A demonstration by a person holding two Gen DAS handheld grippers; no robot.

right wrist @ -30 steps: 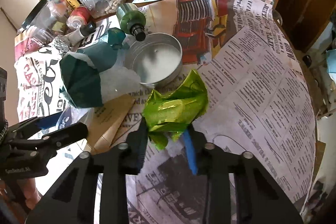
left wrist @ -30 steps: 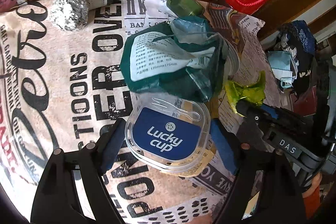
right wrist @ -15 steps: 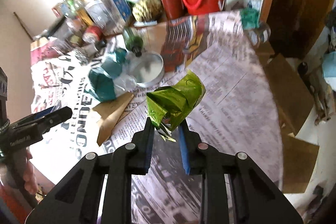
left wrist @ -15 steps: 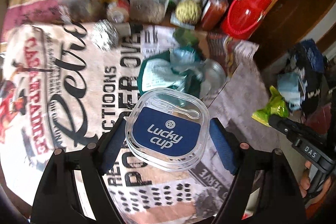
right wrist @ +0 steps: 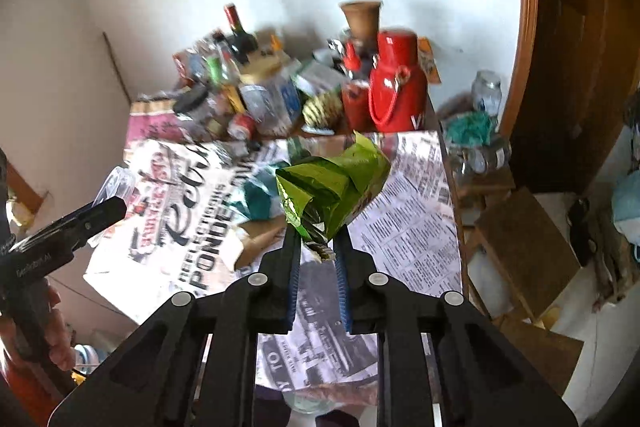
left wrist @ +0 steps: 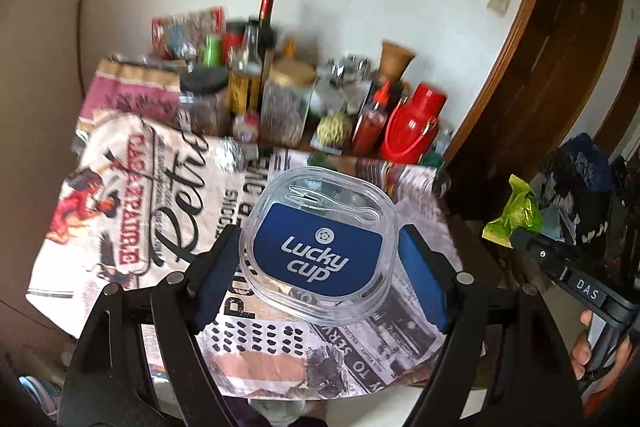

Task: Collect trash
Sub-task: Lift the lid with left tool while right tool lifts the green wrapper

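Left wrist view: the left gripper (left wrist: 320, 259) grips a clear Lucky Cup container (left wrist: 320, 245) above the table's (left wrist: 120, 187) near edge. The right gripper (right wrist: 316, 247) is closing on a crumpled green wrapper (right wrist: 332, 187), also aloft. Blurred jars, probably, crowd the far edge beside a red jug (left wrist: 414, 125).

Both wrist cams sit up high, tilted down over the table (left wrist: 120, 211) toward the far wall, sharing the red jug (left wrist: 416, 127) and bottles (right wrist: 240, 39).
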